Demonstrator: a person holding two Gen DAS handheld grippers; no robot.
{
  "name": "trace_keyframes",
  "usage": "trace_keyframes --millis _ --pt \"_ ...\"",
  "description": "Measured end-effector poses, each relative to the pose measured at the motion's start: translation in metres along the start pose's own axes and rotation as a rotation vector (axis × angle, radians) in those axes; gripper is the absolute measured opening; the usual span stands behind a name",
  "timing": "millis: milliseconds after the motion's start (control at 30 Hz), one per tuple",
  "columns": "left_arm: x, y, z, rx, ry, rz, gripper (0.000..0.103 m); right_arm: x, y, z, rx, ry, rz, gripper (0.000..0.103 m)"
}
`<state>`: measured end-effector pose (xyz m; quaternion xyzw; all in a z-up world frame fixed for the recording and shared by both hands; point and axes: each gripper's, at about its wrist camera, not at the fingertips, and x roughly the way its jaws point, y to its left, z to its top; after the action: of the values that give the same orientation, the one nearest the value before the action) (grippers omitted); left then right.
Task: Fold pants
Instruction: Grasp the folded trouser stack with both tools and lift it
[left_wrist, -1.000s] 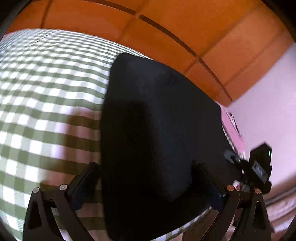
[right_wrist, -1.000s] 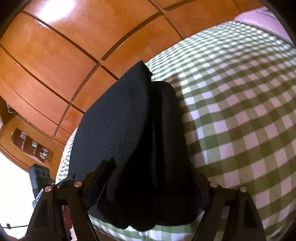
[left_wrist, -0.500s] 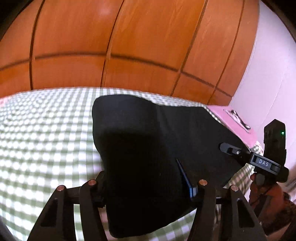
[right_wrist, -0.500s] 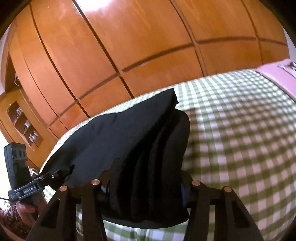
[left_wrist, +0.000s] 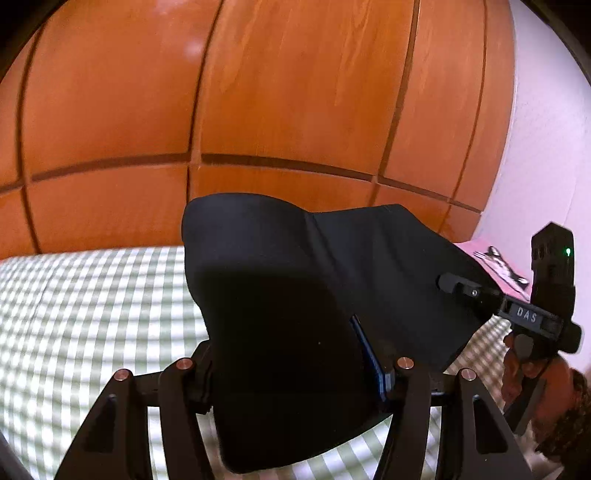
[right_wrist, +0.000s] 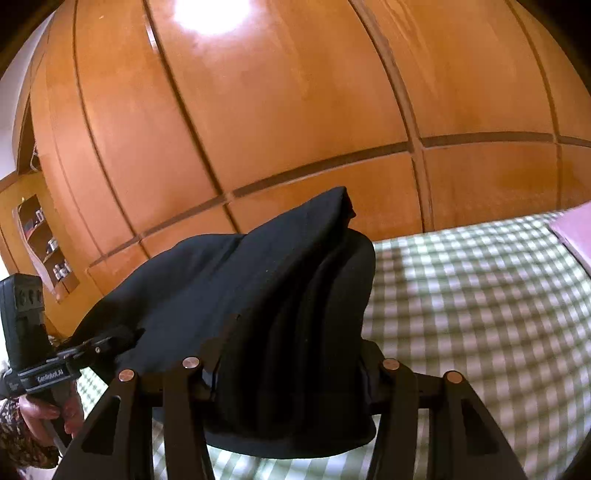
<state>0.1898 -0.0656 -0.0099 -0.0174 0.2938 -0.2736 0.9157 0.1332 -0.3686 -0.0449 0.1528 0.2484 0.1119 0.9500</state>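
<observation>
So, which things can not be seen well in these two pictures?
- Left gripper, left wrist view: its fingertips are hidden behind the pants.
- Right gripper, right wrist view: its fingertips are buried in the pants' folds.
- Pants: lower edge cut off behind the gripper frames in both views.
- Shelf, right wrist view: items too small to identify.
- Pink item, left wrist view: print too small to read.

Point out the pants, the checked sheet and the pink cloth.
pants (left_wrist: 295, 332), left wrist view, on the dark folded bulk.
checked sheet (right_wrist: 480, 314), right wrist view, on bare fabric.
pink cloth (left_wrist: 491, 258), left wrist view, on its top.
</observation>
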Motion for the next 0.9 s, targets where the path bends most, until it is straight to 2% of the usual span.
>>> trace_keyframes --millis 167,333,500,700,900 --pt "0.063 0.022 0.025 -0.023 0.011 0.027 0.062 0.059 -0.028 0.034 -0.01 -0.004 -0.01 0.052" --pt "0.105 0.037 0.019 -0.068 0.046 0.053 0.062 0.11 -0.053 0.038 -0.001 0.04 -0.032 0.053" --pt "0.107 0.034 0.0 -0.036 -0.007 0.056 0.064 0.128 -0.075 0.029 0.079 0.053 -0.046 0.053" --pt "0.115 0.041 0.0 -0.097 0.022 0.045 0.077 0.134 -0.087 0.022 0.153 0.082 -0.047 0.061" --pt "0.12 0.047 -0.003 -0.14 0.039 0.034 0.087 0.138 -0.108 0.017 0.259 0.1 0.021 0.068"
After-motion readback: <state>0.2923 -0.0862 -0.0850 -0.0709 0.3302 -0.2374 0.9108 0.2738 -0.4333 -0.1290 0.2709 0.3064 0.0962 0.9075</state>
